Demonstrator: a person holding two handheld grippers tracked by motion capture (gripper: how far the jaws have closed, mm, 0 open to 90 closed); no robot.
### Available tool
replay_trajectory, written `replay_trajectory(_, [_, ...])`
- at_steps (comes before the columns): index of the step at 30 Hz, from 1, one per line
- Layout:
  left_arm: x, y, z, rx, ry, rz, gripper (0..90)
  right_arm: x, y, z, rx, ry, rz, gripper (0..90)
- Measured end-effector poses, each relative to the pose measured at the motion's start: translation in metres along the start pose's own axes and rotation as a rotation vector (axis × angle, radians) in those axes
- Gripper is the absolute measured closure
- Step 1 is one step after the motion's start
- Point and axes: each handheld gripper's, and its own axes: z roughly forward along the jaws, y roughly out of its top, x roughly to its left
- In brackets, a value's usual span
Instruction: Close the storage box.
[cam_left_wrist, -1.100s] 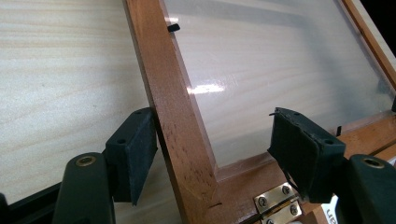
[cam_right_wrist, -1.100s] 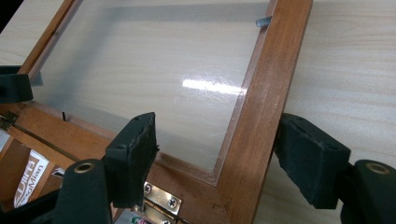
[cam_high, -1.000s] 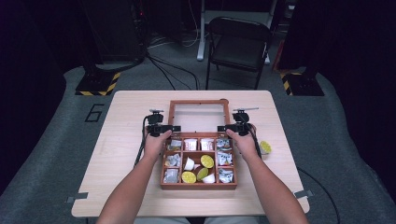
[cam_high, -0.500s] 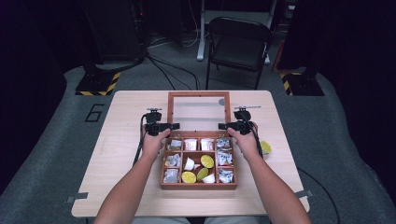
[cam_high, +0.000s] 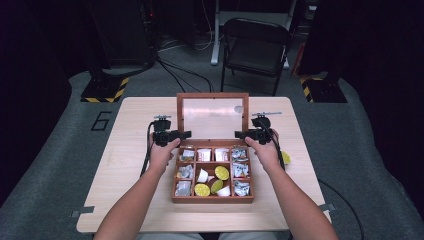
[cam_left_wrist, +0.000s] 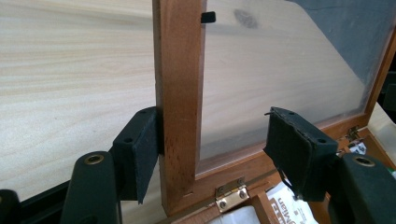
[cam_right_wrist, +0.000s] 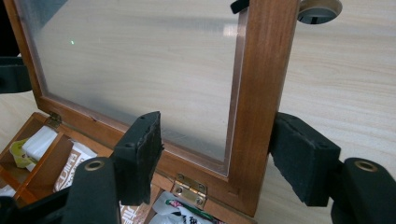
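Both tongs have just been closing around the side posts of the box lid (cam_high: 212, 117), which is standing raised. The left tongs (cam_left_wrist: 219, 149) are touching the post with one pad only, the other apart. The right tongs (cam_right_wrist: 219, 154) are straddling theirs, one pad touching.

One wooden box (cam_high: 212, 170) sits on one table (cam_high: 125, 150), its single glass-paned lid (cam_high: 212, 112) raised toward 12 o'clock. Inside, nine compartments are laid out three by three. Three yellow-green round pieces (cam_high: 221, 173) gather in the middle and 6 o'clock cells, alongside roughly two small white cups (cam_high: 202, 175). Foil and paper packets (cam_high: 240, 170) fill the outer cells; their exact number cannot be told. One further yellow piece (cam_high: 285, 157) lies on the table at the box's 3 o'clock. Two brass hinges (cam_left_wrist: 229, 195) join lid to box. Two hand-held grippers are in frame, left gripper (cam_high: 180, 135) and right gripper (cam_high: 244, 134). One folding chair (cam_high: 255, 45) stands beyond the table at 12 o'clock.
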Motion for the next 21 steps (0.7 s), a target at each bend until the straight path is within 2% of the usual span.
replay_trajectory(11, [-0.008,-0.005,-0.010,-0.043,0.010,0.023,38.3,0.009,-0.006,-0.014,-0.038,-0.032,-0.040,42.4])
replay_trajectory(18, [-0.008,-0.008,-0.017,-0.054,-0.014,0.050,39.2,0.016,-0.009,-0.021,-0.047,-0.052,-0.086,42.5])
replay_trajectory(21, [-0.010,-0.010,-0.019,-0.066,-0.020,0.054,39.2,0.018,-0.011,-0.024,-0.063,-0.048,-0.075,42.6])
